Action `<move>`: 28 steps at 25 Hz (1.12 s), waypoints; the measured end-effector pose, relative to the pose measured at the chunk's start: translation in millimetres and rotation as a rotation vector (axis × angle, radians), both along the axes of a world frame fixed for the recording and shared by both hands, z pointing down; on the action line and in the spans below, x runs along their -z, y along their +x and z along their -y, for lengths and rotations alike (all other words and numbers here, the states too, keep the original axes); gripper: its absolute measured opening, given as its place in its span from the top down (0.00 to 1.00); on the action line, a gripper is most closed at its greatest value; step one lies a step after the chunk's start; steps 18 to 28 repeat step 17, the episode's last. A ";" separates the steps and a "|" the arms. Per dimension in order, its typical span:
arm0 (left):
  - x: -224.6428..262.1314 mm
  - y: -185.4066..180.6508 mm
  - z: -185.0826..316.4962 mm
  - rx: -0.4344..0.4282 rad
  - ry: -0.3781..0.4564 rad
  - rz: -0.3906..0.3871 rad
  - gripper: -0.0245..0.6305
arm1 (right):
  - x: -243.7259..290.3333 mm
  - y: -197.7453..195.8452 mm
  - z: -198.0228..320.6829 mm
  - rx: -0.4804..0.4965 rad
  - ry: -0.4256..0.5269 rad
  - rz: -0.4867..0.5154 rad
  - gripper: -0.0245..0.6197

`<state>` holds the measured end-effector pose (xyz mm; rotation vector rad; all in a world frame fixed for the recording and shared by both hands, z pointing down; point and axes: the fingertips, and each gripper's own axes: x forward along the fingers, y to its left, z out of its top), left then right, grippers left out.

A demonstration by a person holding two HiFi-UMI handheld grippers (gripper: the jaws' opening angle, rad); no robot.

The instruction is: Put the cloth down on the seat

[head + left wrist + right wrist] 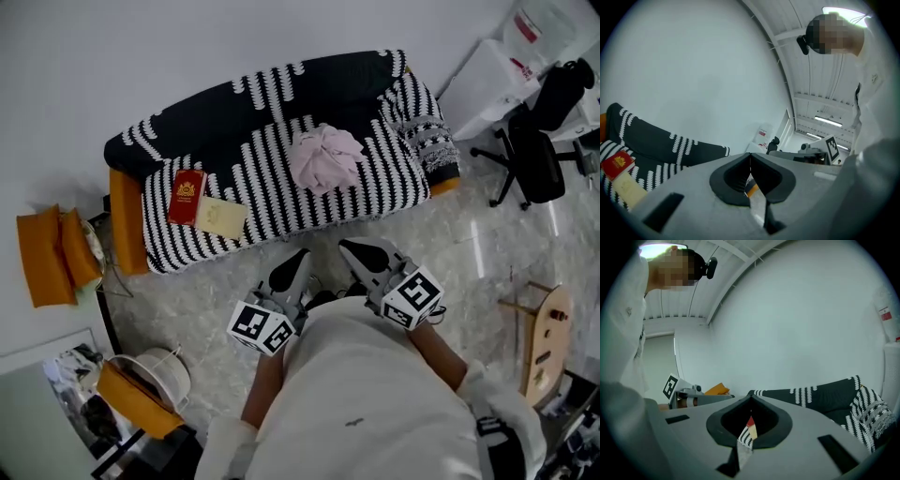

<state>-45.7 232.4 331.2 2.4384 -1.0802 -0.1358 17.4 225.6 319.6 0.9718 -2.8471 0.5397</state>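
Note:
A crumpled pink cloth (324, 157) lies on the seat of a black-and-white striped sofa (272, 206), right of its middle; nothing touches it. Both grippers are held close to the person's body, in front of the sofa and apart from the cloth. My left gripper (299, 256) has its jaws together with nothing in them, as the left gripper view (750, 157) also shows. My right gripper (348, 246) is likewise shut and empty, its jaws meeting in the right gripper view (751, 400). The cloth is not seen in either gripper view.
A red booklet (187, 196) and a cream one (221, 217) lie on the left of the seat. Orange cushions (52, 253) rest on the floor at left. An office chair (534, 155) stands at right, with a wooden rack (547, 342) nearer. A white basket (155, 375) sits lower left.

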 end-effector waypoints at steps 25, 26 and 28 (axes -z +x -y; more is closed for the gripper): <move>-12.2 -27.8 -20.8 -0.014 -0.010 0.017 0.94 | -21.0 -24.9 -20.1 -0.007 -0.040 -0.034 0.95; -12.2 -27.8 -20.8 -0.014 -0.010 0.017 0.94 | -21.0 -24.9 -20.1 -0.007 -0.040 -0.034 0.95; -12.2 -27.8 -20.8 -0.014 -0.010 0.017 0.94 | -21.0 -24.9 -20.1 -0.007 -0.040 -0.034 0.95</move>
